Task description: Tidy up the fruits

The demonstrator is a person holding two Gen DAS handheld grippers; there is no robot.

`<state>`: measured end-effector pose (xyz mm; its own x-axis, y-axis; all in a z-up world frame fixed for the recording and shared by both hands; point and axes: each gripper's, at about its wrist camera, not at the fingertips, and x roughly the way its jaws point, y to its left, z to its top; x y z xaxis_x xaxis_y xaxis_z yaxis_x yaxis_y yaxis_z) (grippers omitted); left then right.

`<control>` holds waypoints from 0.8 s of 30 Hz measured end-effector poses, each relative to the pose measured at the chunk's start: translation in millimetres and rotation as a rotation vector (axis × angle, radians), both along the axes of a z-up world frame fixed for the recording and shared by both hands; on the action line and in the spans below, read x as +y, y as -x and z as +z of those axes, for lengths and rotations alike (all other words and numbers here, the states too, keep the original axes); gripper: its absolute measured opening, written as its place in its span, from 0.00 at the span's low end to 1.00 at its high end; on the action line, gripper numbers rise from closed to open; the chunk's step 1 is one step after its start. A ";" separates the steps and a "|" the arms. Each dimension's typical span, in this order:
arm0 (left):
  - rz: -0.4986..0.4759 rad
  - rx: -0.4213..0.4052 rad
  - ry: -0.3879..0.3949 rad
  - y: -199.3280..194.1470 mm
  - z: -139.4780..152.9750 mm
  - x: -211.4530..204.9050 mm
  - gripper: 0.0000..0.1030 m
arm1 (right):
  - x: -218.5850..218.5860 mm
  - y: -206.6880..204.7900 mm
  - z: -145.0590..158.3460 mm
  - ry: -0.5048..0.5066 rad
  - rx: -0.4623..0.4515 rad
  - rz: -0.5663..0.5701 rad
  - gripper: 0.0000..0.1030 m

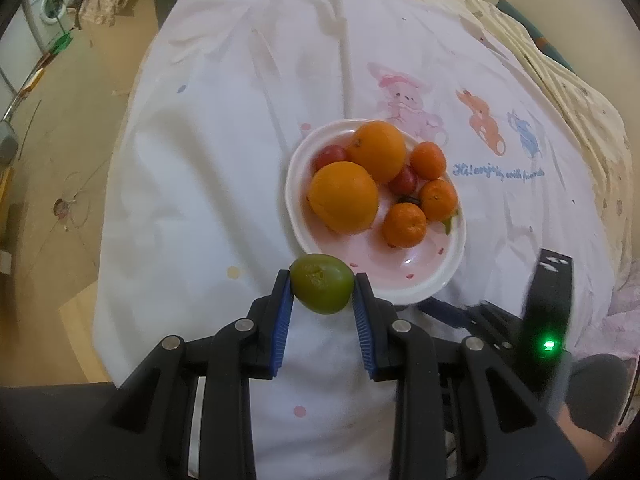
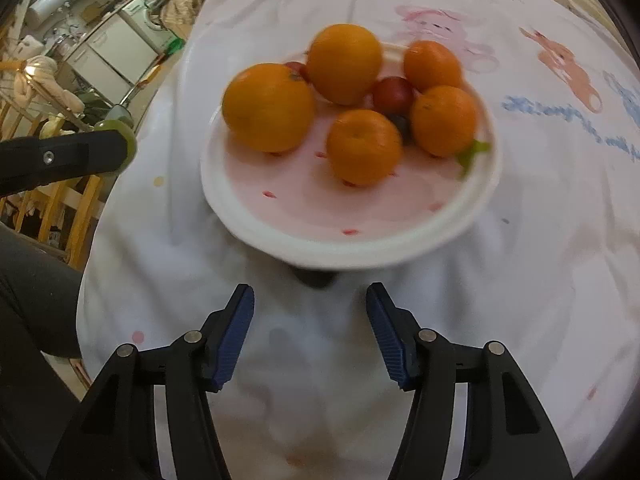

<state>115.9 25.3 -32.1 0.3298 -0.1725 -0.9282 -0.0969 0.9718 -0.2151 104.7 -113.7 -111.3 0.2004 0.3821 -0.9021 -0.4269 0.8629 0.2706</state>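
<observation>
Pinching a small round green fruit (image 1: 322,289), the left gripper (image 1: 322,280) hovers beside the white-rimmed pink ceramic plate (image 1: 420,292); the right gripper (image 2: 310,300) gapes empty nearby.

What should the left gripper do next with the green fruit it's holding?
Probably carry the green fruit forward over the plate and release it on the bare pink patch at the plate's near side; the left gripper grips it just short of the rim.

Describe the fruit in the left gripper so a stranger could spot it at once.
Find the pink-and-white plate of fruit on the white cartoon-print cloth. Just outside its near rim, the left gripper clamps a small green fruit between blue pads. It is the only green one; the rest are orange or red.
</observation>
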 end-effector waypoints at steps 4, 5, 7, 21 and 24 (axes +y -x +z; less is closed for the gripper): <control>-0.001 -0.002 0.008 0.9 1.3 -0.3 0.25 | 4.9 -7.0 -3.5 0.006 -0.039 -0.011 0.42; 0.000 -0.003 0.006 1.0 1.3 -0.1 0.26 | 4.3 -8.5 -3.9 0.005 -0.044 -0.016 0.36; 0.004 -0.001 0.003 0.7 0.6 0.7 0.25 | 2.0 -8.7 -4.9 0.007 -0.042 -0.017 0.25; 0.009 0.000 -0.017 -0.6 -2.2 2.2 0.25 | -18.6 13.8 18.1 -0.043 0.063 0.004 0.24; 0.009 0.006 -0.020 -0.5 -4.2 2.1 0.25 | -21.3 15.7 22.0 -0.062 0.070 -0.001 0.24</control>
<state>116.5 27.3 -36.2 0.3252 -0.1506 -0.9336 -0.1068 0.9751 -0.1945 89.0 -135.0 -89.4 0.1381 0.4371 -0.8888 -0.4040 0.8442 0.3523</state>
